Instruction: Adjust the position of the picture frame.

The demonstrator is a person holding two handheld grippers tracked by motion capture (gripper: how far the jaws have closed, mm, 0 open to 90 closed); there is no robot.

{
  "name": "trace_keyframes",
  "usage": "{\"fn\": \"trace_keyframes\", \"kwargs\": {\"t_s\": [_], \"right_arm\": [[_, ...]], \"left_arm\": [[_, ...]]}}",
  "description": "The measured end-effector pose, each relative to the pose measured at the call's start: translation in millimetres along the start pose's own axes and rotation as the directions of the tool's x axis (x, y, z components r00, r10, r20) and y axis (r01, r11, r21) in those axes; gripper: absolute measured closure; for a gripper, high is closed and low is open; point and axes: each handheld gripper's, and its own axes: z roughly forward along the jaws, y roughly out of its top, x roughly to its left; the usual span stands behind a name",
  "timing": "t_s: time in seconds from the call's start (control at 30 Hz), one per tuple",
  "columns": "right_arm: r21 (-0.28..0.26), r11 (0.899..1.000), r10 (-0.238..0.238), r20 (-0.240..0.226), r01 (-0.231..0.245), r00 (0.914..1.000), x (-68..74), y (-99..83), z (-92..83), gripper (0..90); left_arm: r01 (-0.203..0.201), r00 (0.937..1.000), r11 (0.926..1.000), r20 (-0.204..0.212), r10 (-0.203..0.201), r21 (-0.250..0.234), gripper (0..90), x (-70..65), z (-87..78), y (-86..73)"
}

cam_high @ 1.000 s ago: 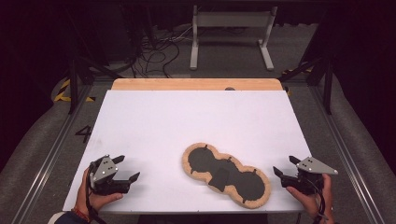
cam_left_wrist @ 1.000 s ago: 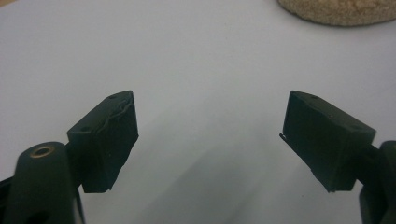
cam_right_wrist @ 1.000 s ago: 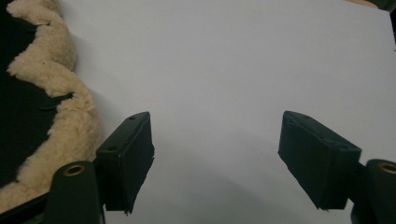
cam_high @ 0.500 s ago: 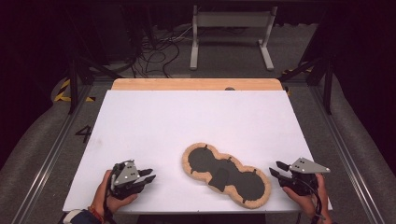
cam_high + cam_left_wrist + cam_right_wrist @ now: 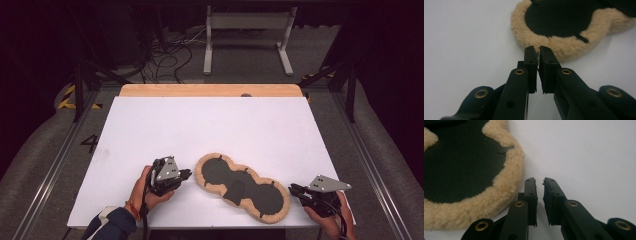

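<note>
And here is the fleece pad [image 5: 242, 186], a peanut-shaped piece with a tan woolly rim and a dark inner face, lying flat in the lower middle of the high view, slanting from upper left down to lower right on the white table top [image 5: 210, 125]. A small dark flap sits at its waist, and short black straps cross the rim here and there (one shows clearly in each gripper view).

Over at the pad's upper-left lobe, the left gripper [image 5: 186, 173] is right up beside the fleece edge; in the left gripper view [image 5: 536, 51] its jaws have just been closing and now stand pressed together, tips just short of the woolly rim, nothing between them. The left hand [image 5: 145, 187] wraps the body, a dark sleeve with a pale cuff trailing off the bottom edge.

At the lower right, the right gripper [image 5: 292, 189] points at the pad's other lobe, close but apart from it. In the right gripper view [image 5: 539, 181] the jaws have also been closing; a narrow slit is left between them, holding nothing, with the fleece off to the left.

Nothing lies between either gripper and the pad. Beyond the table's far wooden edge [image 5: 210, 90], a tangle of cables [image 5: 165, 52] and a grey metal stand [image 5: 247, 35] sit on the dark floor at the top of the frame
</note>
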Motion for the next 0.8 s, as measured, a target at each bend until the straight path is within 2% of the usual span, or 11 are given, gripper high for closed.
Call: {"fn": "trace_keyframes", "kwargs": {"t_s": [0.07, 0.1, 0.13, 0.17, 0.2, 0.33, 0.47, 0.5, 0.57, 0.7, 0.8], "right_arm": [[0.019, 1.0, 0.008, 0.006, -0.008, 1.0, 3.0, -2.3, -3.2, 84.0], [0.027, 1.0, 0.015, 0.006, -0.015, 0.9999, 5.1, -3.8, -5.6, 84.8], [0.037, 0.999, 0.019, 0.009, -0.02, 0.9998, 6.6, -5.0, -7.5, 85.7], [0.044, 0.999, 0.023, 0.009, -0.024, 0.9997, 8.0, -6.2, -9.8, 86.4], [0.047, 0.998, 0.03, 0.004, -0.03, 0.9995, 8.6, -7.1, -11.3, 87.0], [0.071, 0.996, 0.062, -0.022, -0.06, 0.9979, 12.4, -9.7, -13.1, 89.2], [0.086, 0.994, 0.066, -0.041, -0.062, 0.997, 19.9, -7.2, -9.6, 88.5], [0.088, 0.994, 0.065, -0.044, -0.061, 0.9969, 22.4, -5.3, -7.0, 90.0], [0.104, 0.993, 0.054, -0.007, -0.053, 0.9985, 26.7, -0.4, -3.7, 90.0], [0.096, 0.993, 0.076, -0.004, -0.075, 0.9971, 26.6, -0.7, -2.8, 90.0], [0.091, 0.993, 0.076, 0.026, -0.078, 0.9967, 29.2, 0.8, -0.5, 90.0]], "left_arm": [[0.011, 0.9993, 0.9999, 0.037, -0.011, 0.0, 85.7, 4.8, 5.5, 2.5], [0.011, 0.9993, 0.9999, 0.037, -0.011, 0.0, 87.2, 4.8, 5.5, 2.5], [-0.007, 0.9993, 0.9998, 0.036, 0.007, 0.018, 87.1, 3.9, 7.7, 3.2], [-0.021, 0.9981, 0.9992, 0.059, 0.019, 0.033, 86.8, 1.6, 9.8, 2.6], [-0.034, 0.9978, 0.9984, 0.059, 0.031, 0.045, 86.2, -0.6, 11.1, 2.4], [-0.035, 0.9977, 0.9974, 0.06, 0.032, 0.063, 85.2, -1.5, 15.6, 2.0], [-0.029, 0.9994, 0.9966, 0.019, 0.027, 0.078, 84.5, 3.3, 15.8, 0.8], [-0.01, 0.9999, 0.9966, 0.013, 0.009, 0.081, 83.5, 5.0, 16.7, -0.1], [-0.005, 0.9997, 0.9949, 0.023, 0.003, 0.101, 82.7, 7.8, 19.4, -2.0], [-0.026, 0.9994, 0.992, 0.028, 0.023, 0.123, 82.7, 9.7, 21.3, -3.8], [-0.012, 0.9998, 0.993, 0.017, 0.01, 0.117, 82.3, 14.5, 20.7, -5.8]]}}
